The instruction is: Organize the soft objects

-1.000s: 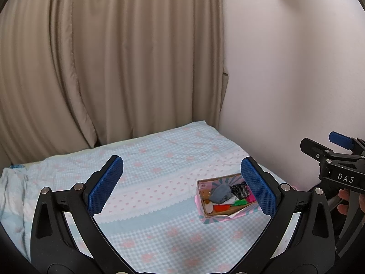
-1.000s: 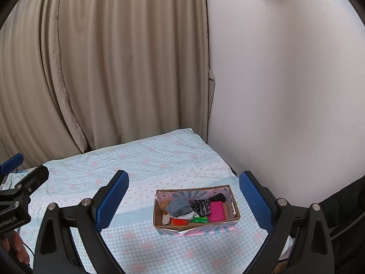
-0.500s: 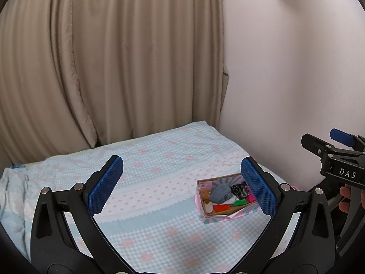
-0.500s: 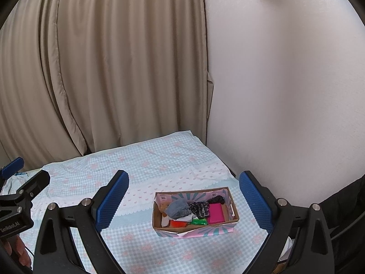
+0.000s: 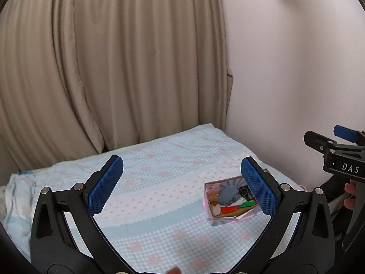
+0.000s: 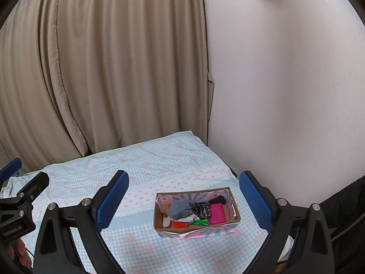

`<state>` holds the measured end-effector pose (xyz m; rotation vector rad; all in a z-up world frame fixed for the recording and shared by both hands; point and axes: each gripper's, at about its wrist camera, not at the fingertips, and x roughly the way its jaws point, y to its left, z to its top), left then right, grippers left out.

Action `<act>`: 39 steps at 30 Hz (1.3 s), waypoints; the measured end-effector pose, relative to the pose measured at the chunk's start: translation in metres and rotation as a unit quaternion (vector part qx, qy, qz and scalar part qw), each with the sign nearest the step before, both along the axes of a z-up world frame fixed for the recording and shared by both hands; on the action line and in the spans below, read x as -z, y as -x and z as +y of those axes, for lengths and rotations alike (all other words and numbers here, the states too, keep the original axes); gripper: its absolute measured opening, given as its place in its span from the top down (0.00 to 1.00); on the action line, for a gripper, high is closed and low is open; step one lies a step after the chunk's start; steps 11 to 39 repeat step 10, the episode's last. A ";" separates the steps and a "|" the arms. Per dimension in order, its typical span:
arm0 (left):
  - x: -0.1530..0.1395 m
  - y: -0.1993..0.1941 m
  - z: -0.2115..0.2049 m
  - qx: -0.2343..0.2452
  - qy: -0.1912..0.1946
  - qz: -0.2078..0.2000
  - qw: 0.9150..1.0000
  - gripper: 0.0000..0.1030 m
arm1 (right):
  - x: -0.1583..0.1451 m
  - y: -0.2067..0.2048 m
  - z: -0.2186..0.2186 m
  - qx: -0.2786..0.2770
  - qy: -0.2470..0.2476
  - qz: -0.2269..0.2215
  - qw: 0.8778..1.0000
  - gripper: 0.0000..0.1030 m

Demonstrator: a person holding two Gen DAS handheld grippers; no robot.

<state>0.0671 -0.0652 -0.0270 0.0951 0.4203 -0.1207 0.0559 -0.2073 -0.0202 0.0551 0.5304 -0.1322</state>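
Observation:
A small cardboard box (image 6: 230, 225) with pink and teal outer sides sits on the bed, right of centre. Inside it lie several soft items: a grey cloth (image 6: 180, 209), a dark patterned cloth (image 6: 200, 207), a pink piece (image 6: 217, 213), a green piece (image 6: 201, 222) and a red piece (image 6: 179, 224). The same box (image 5: 225, 217) shows in the left wrist view, partly behind a finger. My left gripper (image 5: 181, 186) is open and empty, raised above the bed. My right gripper (image 6: 183, 202) is open and empty too, held above and in front of the box.
The bed carries a light blue checked sheet (image 6: 146, 166) with pink flowers. Beige curtains (image 6: 102, 68) hang behind it and a white wall (image 6: 285, 91) runs along its right side. A hand holds each gripper handle at the view edges.
Both grippers have lifted and tilted slightly, so the box sits a little lower in each view. The fingers stay spread and the box and its contents have not moved.

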 end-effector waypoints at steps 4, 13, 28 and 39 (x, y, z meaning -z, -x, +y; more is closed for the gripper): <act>-0.002 0.003 -0.002 0.007 0.005 -0.008 1.000 0.00 | 0.000 0.000 -0.001 0.002 -0.002 0.000 1.000 0.06; 0.000 -0.005 -0.003 0.004 0.014 0.000 1.000 0.00 | 0.003 -0.005 -0.005 0.005 -0.007 0.008 1.000 0.06; 0.000 -0.005 -0.003 0.004 0.014 0.000 1.000 0.00 | 0.003 -0.005 -0.005 0.005 -0.007 0.008 1.000 0.06; 0.000 -0.005 -0.003 0.004 0.014 0.000 1.000 0.00 | 0.003 -0.005 -0.005 0.005 -0.007 0.008 1.000 0.06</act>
